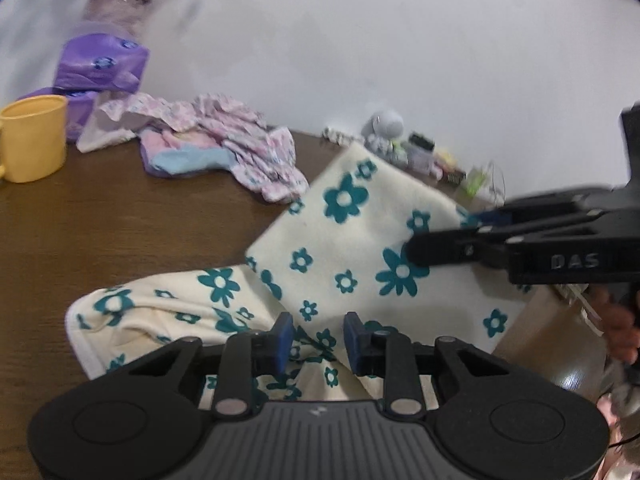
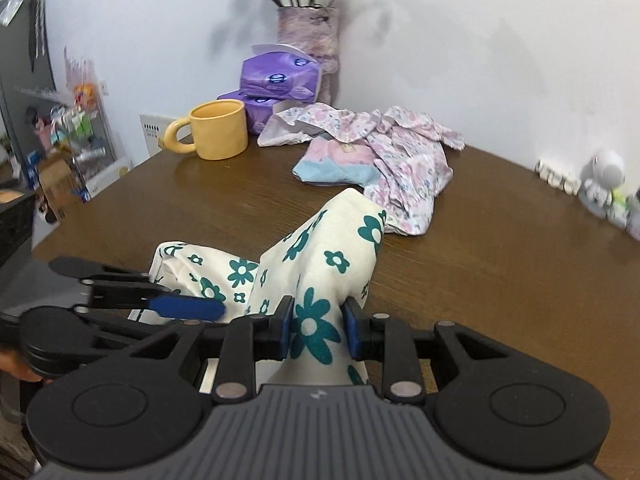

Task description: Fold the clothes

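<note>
Right gripper: the blue-padded fingers are closed onto a bunched fold of the cream cloth with teal flowers, fabric filling the gap between the pads. From that grip the cloth rises as a lifted panel toward 12 o'clock and drapes down to the tabletop at 10 o'clock.

Left gripper: its fingers stand partly apart with the flowered cloth lying between and beneath them; whether the pads actually grip fabric cannot be told from either view. In the right wrist view the same gripper enters at 9 o'clock, one blue pad lying against the cloth's lower part.

In the left wrist view the right gripper comes in from 3 o'clock, holding the raised panel of the cloth by its edge. The remaining cloth lies rumpled on the brown wooden tabletop at 8 o'clock from that panel.

Beyond the cloth, toward 12 o'clock, a loose heap of pink and blue printed garments rests on the tabletop, its near edge just beside the lifted panel. At 11 o'clock stands a yellow mug, upright, with purple tissue packs stacked behind it and a vase of flowers against the white wall. Small figurines line the tabletop's edge at 2 o'clock.
</note>
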